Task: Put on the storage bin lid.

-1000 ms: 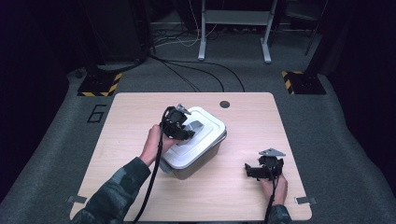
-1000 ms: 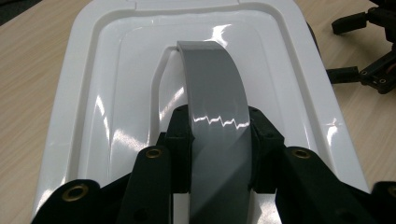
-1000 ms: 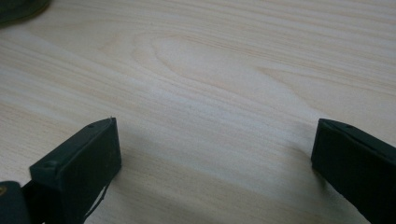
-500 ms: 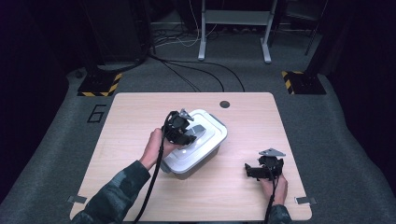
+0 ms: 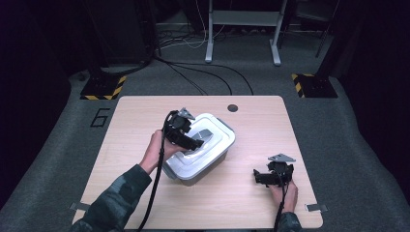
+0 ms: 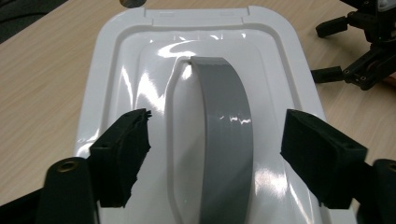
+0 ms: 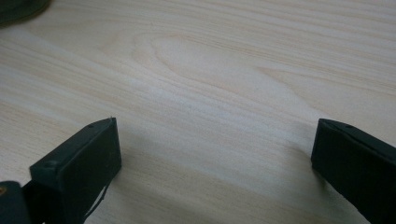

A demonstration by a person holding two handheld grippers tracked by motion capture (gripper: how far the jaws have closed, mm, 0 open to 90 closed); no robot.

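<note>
A white plastic box (image 5: 212,145) with a lid (image 6: 140,42) sits at the middle of the wooden table (image 5: 300,125). A grey arched handle (image 6: 224,121) runs along the lid's top. My left gripper (image 6: 217,126) hovers over the lid; its jaws have just been opening and now stand apart on either side of the handle, with neither pad touching it. In the high view the left gripper (image 5: 189,139) is over the box's left half. My right gripper (image 5: 263,176) rests near the table's front right, open, and its jaws (image 7: 215,140) frame nothing but bare wood.
A round cable hole (image 5: 232,108) lies at the table's far edge. The right gripper (image 6: 364,51) shows beyond the box in the left gripper view. Black cables (image 5: 203,77) and yellow-black striped feet (image 5: 101,89) lie on the floor behind the table.
The left gripper's jaws have spread apart off the handle they were shut on. The box and the right hand have stayed where they were.
</note>
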